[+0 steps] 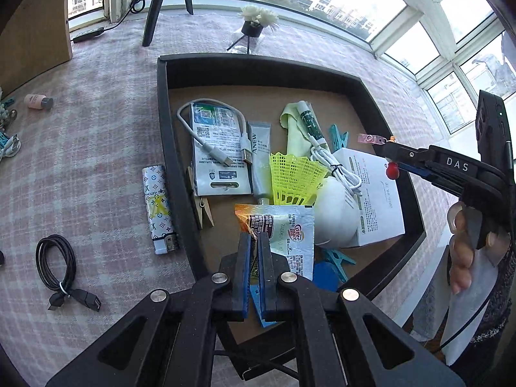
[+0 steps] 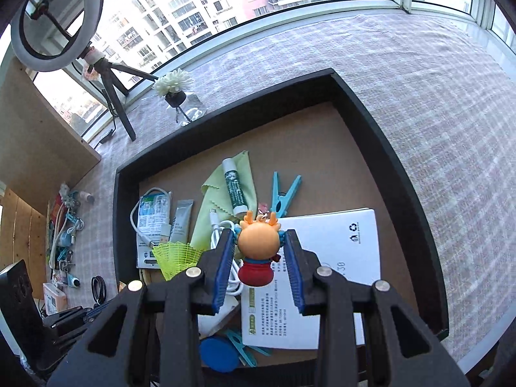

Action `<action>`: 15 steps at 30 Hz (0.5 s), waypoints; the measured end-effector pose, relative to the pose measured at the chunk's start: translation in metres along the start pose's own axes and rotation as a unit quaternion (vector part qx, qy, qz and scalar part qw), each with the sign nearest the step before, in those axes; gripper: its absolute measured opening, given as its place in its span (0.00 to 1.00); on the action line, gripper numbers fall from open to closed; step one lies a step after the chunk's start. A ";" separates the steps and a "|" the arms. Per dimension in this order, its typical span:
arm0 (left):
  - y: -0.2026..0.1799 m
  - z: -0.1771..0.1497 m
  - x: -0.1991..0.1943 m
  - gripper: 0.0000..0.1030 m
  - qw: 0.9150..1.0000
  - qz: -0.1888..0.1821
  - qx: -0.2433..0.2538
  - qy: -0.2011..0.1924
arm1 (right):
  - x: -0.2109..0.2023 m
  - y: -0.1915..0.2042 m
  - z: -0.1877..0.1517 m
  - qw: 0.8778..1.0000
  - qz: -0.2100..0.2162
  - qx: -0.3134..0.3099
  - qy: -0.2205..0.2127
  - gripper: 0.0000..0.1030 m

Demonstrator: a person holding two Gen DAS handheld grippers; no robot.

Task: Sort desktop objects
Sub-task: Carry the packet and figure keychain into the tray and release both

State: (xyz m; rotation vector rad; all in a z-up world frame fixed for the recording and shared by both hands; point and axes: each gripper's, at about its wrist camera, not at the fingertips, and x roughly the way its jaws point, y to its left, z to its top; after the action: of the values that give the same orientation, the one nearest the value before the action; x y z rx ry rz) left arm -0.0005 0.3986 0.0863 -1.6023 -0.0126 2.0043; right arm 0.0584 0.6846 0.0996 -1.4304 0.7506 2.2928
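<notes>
Pinching a coffee sachet (image 1: pixel 283 229) by its near edge, the left gripper (image 1: pixel 254 242) sits low at the bottom centre of its frame, its blue-padded fingers closed tight on the packet above the black tray (image 1: pixel 163 122). The sachet hangs over the tray's near part, just in front of a yellow shuttlecock (image 1: pixel 295 175) and a white bowl-shaped piece (image 1: pixel 337 213).

At the right edge of that view the right gripper (image 1: pixel 391 153) reaches in over the tray. In its own camera, at lower centre, its two fingers are clamped on either side of an orange-headed deer figurine (image 2: pixel 258 251) with a red body, held above a white booklet (image 2: pixel 325 258) and a coiled white cable (image 2: pixel 222 229).

Left of the tray on the checked cloth (image 1: pixel 96 113) lie a patterned lighter (image 1: pixel 158 208) and a coiled black cable (image 1: pixel 58 266).
</notes>
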 end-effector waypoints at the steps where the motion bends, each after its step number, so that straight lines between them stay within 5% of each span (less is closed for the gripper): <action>1: -0.001 -0.001 0.002 0.03 1.000 0.001 0.001 0.003 | -0.001 -0.005 -0.002 1.000 -0.011 0.001 0.000 0.30; 12: -0.009 -0.001 0.011 0.04 1.000 0.001 0.015 0.018 | 0.001 -0.048 -0.017 0.998 -0.055 0.031 0.008 0.31; 15: -0.005 0.000 0.008 0.22 1.000 -0.004 -0.001 0.016 | -0.002 -0.047 -0.015 0.998 -0.060 0.033 0.005 0.40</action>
State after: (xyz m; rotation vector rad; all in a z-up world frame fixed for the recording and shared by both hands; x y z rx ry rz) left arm 0.0008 0.4066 0.0806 -1.6337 -0.0086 1.9727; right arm 0.0953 0.7141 0.0838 -1.4179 0.7164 2.1518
